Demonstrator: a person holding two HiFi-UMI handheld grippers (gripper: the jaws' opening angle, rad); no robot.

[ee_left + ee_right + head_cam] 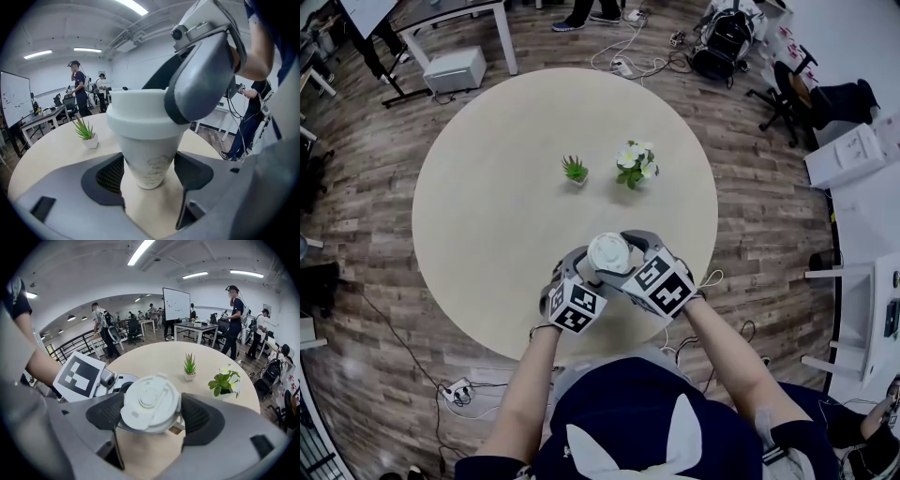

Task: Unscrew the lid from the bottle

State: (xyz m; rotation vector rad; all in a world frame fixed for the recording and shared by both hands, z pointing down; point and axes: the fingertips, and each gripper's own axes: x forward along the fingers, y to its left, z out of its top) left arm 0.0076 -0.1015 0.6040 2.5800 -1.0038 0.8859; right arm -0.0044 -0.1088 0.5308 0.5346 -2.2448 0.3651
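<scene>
Bracing the bottle (149, 157) near the person's edge of the round table (487, 197), the left gripper (149, 176) is clamped on the lower tapered body, one pad on each side, both touching the wall. The grip sits low, well under the wide rim, likely so the body can't spin and the top stays free for the other tool. The bottle is upright and its base looks to rest on the tabletop, though contact is hard to confirm.

The right gripper (151, 411) comes in from above and beside, angled down, with its jaws set wide around the white lid (151, 404). The pads (105, 411) meet the lid's rim on opposite sides, so I read it as clamped on the lid, not just hovering. That pad placement suits a twist about the bottle's axis.

In the head view the two grippers crowd together around the lid, with their marker cubes facing the camera. The lid is on and looks level, with no visible gap at the rim.

Judgement: this is the start of unscrewing, with the grip set and the turn not yet showing. The next move calls for rolling the right wrist while the left holds firm. The risk is the tapered body slipping in the low grip, or the bottle tipping.

The spiky plant (575, 170) and flowering plant (636, 164) sit mid-table, well apart from the work.
</scene>
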